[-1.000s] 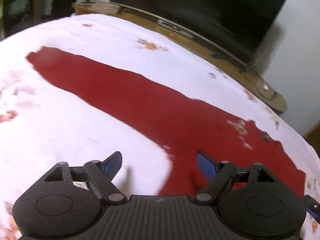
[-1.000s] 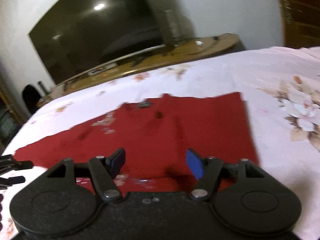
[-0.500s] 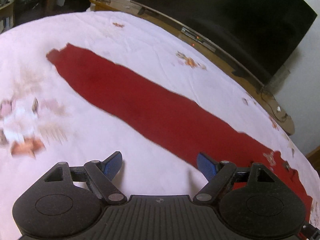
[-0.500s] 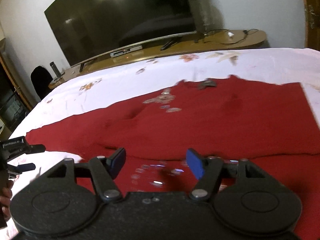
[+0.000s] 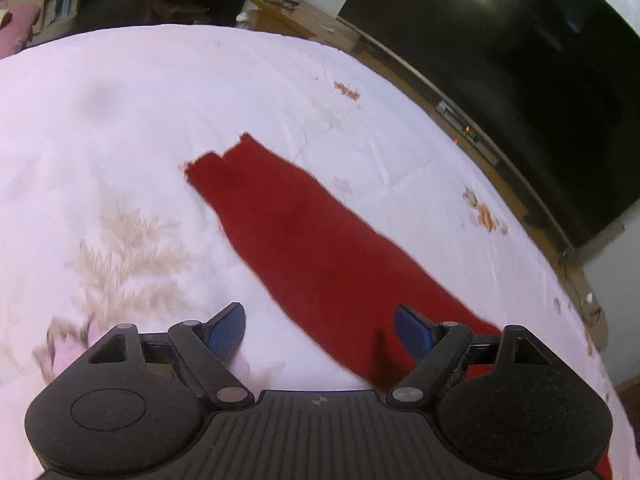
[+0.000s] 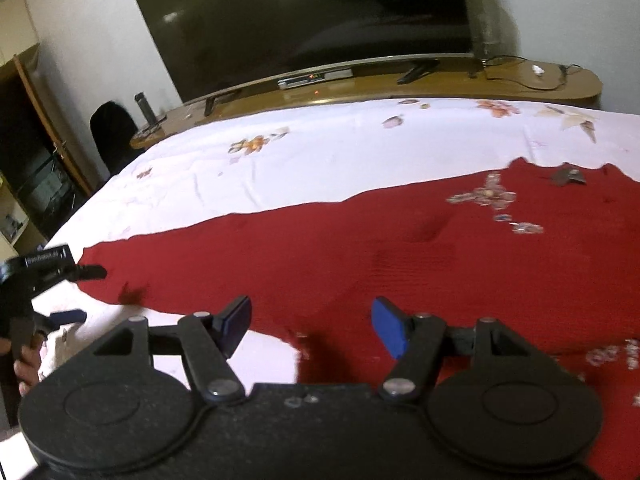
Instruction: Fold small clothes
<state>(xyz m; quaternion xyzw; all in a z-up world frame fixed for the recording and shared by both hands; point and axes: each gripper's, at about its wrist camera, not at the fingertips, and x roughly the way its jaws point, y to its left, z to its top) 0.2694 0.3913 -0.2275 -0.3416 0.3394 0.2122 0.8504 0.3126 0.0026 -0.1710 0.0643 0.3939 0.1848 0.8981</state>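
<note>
Since a second ago both wrist views have slid leftward along the red garment (image 6: 360,256): the left camera, which then looked at its broad body, now looks down one long sleeve (image 5: 304,240) to the cuff (image 5: 216,168), and the right camera, then centred on the body, now shows the sleeve stretching away to the left. That garment lies flat on the white flowered bedspread (image 5: 120,120), its body with pale sparkly decoration (image 6: 484,196) at the right and the sleeve running out to the left. Over the sleeve's near end, the left gripper (image 5: 320,330) hangs with its blue pads well apart and nothing between them. Pads on the right gripper (image 6: 312,326) are likewise spread and grip nothing, above the garment's near edge where red cloth meets the bedspread. At the left edge of the right wrist view the left gripper (image 6: 76,292) appears again, held in a hand (image 6: 24,364). Beyond the far side of the bed a long wooden shelf (image 6: 440,84) carries a large dark television (image 6: 304,20).
</note>
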